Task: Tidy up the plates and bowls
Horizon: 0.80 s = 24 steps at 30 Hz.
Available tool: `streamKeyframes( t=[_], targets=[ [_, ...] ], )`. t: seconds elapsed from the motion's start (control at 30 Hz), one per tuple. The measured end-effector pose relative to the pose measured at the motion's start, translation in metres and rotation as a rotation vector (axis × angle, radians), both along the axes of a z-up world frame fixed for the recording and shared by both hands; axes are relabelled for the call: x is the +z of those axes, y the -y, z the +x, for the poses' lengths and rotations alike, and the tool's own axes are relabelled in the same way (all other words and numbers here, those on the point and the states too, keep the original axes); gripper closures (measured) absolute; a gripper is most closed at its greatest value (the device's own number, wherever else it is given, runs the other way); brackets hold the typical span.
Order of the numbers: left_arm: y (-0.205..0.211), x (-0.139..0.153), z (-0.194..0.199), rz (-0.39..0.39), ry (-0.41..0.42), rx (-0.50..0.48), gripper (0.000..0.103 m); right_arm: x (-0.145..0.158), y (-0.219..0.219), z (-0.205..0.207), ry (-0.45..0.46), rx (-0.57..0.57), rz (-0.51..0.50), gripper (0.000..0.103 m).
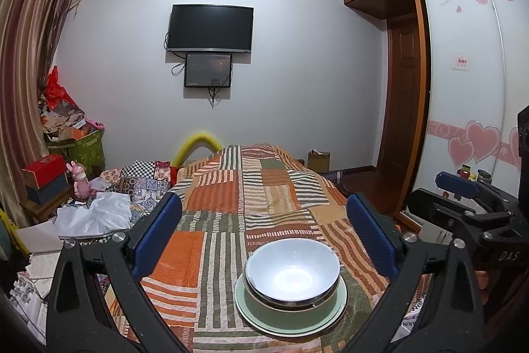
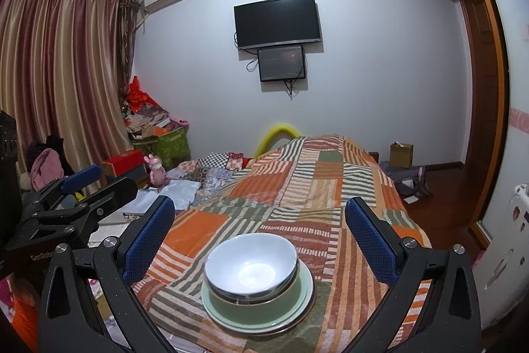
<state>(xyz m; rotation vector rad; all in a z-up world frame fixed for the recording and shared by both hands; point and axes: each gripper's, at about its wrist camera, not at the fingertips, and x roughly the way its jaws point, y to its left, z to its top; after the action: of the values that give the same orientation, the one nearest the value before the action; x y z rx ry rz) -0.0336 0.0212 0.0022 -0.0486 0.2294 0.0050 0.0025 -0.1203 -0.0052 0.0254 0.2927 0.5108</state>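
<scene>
A white-lined bowl [image 1: 292, 273] sits nested in a green bowl, on stacked pale green plates [image 1: 258, 316], on the near end of a patchwork-covered bed [image 1: 231, 187]. The stack also shows in the right wrist view: bowl [image 2: 251, 267], plates [image 2: 305, 293]. My left gripper [image 1: 264, 220] is open and empty, held above and behind the stack. My right gripper [image 2: 259, 220] is open and empty, likewise above the stack. The right gripper shows at the right edge of the left wrist view [image 1: 463, 197]; the left one shows at the left of the right wrist view [image 2: 76, 187].
Clutter, boxes and a pink toy rabbit [image 1: 81, 184] lie left of the bed. A wardrobe with sliding doors [image 1: 463, 88] stands on the right. A TV [image 1: 210, 27] hangs on the far wall. A cardboard box [image 2: 400, 154] sits on the floor beyond the bed.
</scene>
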Motion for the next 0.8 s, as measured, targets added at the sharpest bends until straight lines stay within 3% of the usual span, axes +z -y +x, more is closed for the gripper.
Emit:
streamKeyframes(
  t=[0.8],
  targets=[
    [-0.0022, -0.0032, 0.0064, -0.018, -0.016, -0.021, 0.002, 0.002, 0.0006, 0.0009, -0.01, -0.001, 0.015, 0.0]
  ],
)
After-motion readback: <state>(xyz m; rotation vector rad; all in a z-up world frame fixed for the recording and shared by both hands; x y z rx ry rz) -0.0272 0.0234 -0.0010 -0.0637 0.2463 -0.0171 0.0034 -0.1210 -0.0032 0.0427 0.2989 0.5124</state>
